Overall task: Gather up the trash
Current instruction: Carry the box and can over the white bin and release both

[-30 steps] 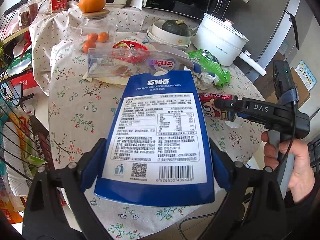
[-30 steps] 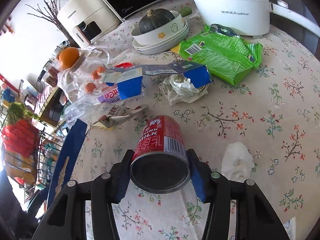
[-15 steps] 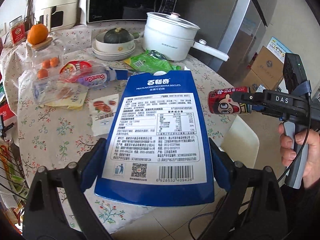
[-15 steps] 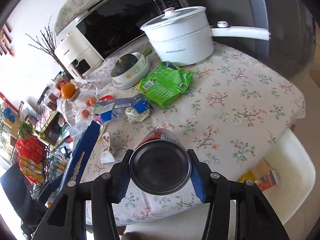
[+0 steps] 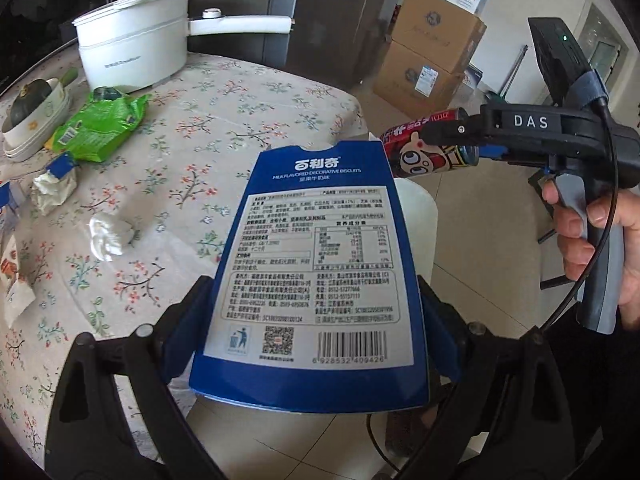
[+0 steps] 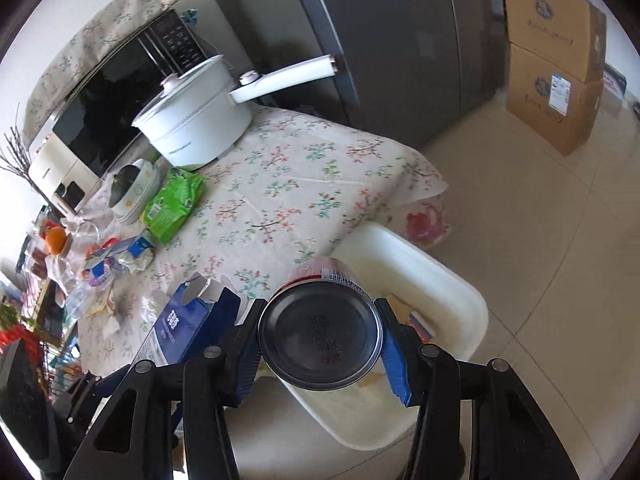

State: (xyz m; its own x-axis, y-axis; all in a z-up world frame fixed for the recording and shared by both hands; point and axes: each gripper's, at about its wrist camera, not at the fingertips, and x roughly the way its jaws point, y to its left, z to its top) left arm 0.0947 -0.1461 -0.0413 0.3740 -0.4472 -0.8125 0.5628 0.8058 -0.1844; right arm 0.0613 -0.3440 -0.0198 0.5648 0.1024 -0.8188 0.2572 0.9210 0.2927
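Two close wrist views, angled down — shared table [image 5: 208, 128] edge.

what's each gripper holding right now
Left gripper: closed on the flat blue cardboard biscuit box.
Right gripper: closed on the red cylindrical metal milk can.

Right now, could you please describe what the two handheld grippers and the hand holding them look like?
Both grippers are black frames with bolted joints and blue finger pads. The right gripper carries a white "DAS" label, a grey pistol handle and a black box with a green light strapped on top. A black cable loops past the hand.
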